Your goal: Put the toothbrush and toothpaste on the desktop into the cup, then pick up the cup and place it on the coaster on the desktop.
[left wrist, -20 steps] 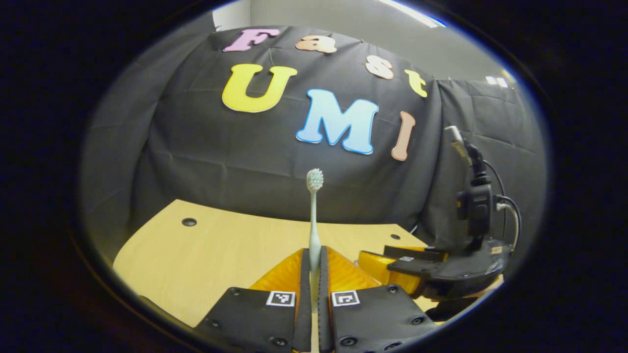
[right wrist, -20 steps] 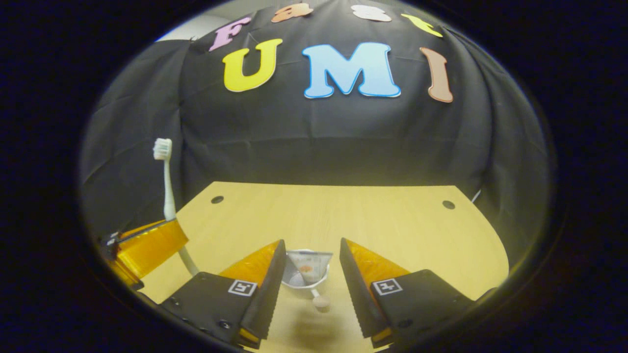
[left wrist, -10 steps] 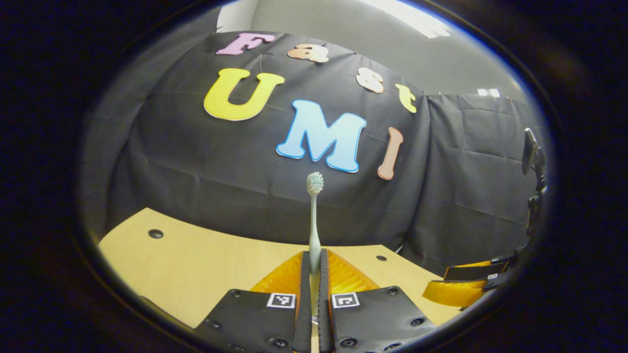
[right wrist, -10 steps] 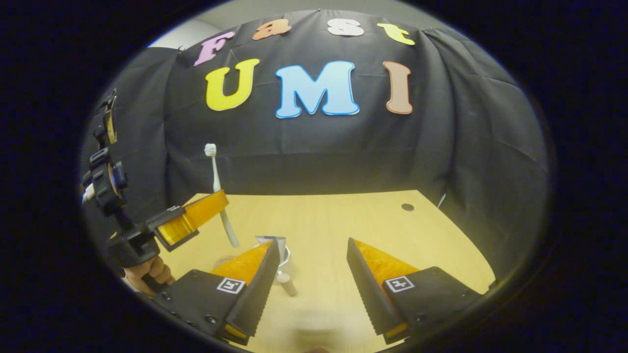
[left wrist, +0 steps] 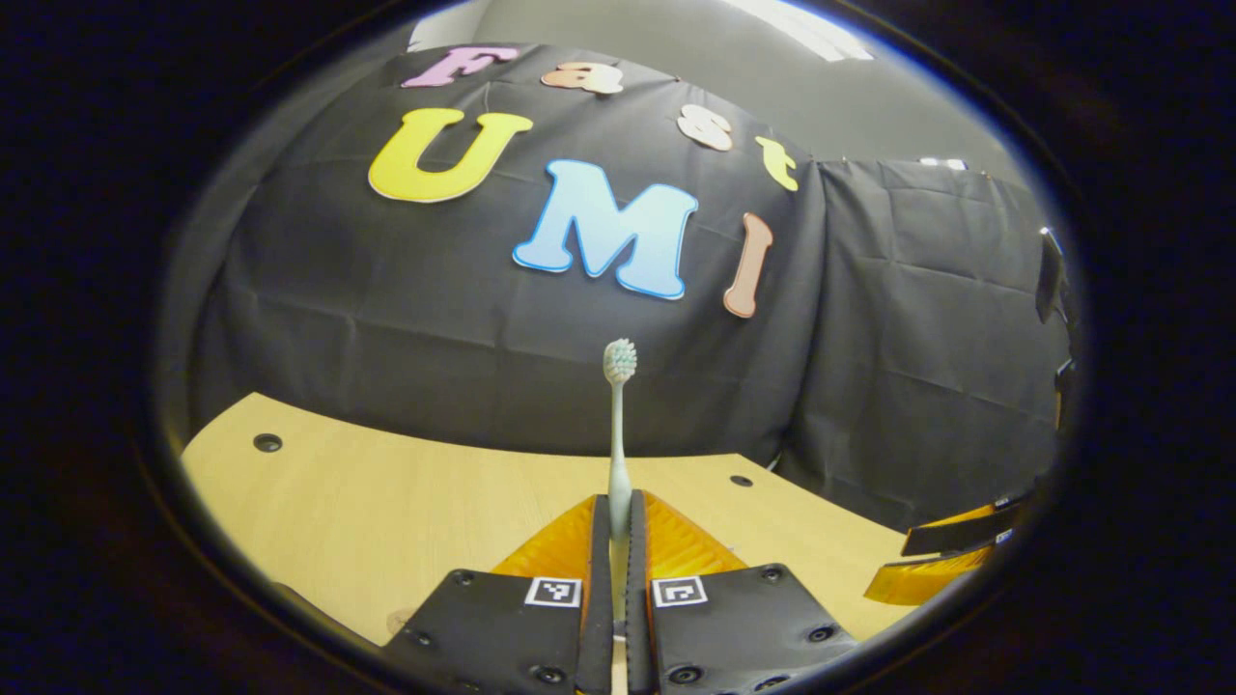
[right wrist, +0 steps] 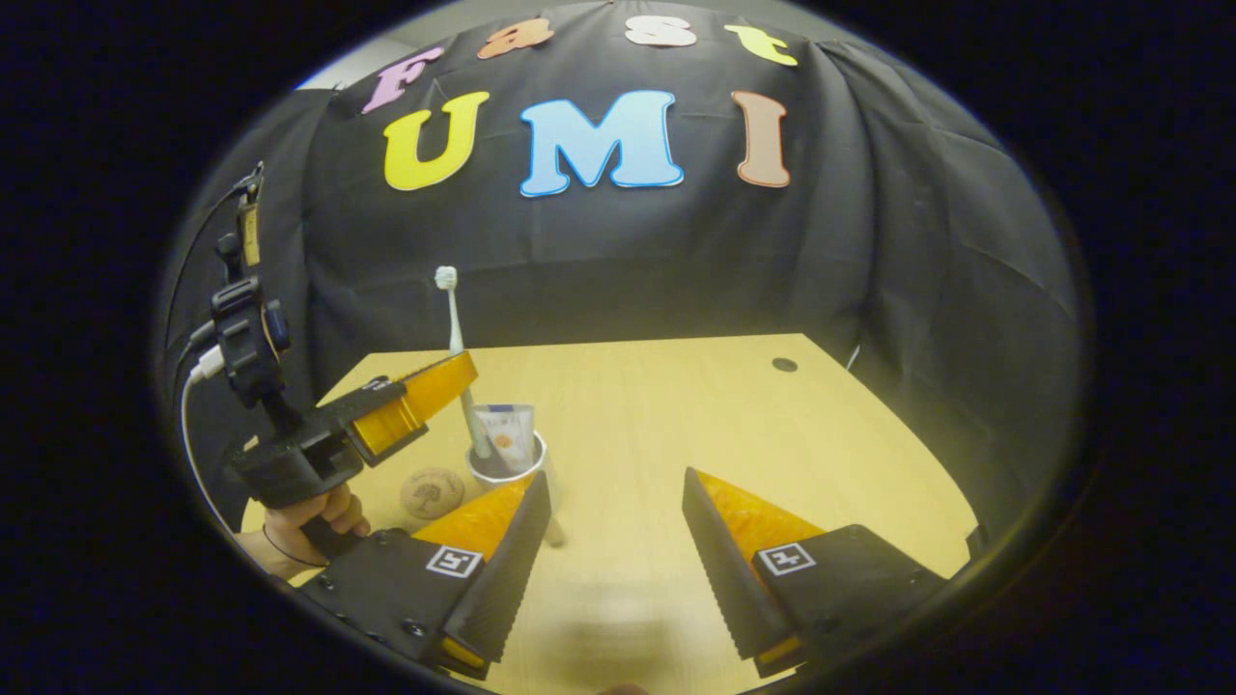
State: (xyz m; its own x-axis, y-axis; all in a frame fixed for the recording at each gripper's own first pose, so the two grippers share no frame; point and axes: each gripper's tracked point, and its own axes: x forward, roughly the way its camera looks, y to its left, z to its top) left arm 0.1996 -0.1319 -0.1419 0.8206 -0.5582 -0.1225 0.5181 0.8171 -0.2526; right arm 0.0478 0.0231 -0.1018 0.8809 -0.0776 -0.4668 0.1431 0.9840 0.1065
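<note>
Toothbrush (right wrist: 452,333) now dips into cup (right wrist: 506,466); coaster (right wrist: 432,491) beside.

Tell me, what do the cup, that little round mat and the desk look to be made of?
Cup: white and smooth, probably plastic or glazed ceramic; too small to tell which. Round mat: looks like cork, speckled tan with a dark printed mark. Desk: pale wood grain with a matte, even surface, likely laminate board rather than solid wood.
</note>
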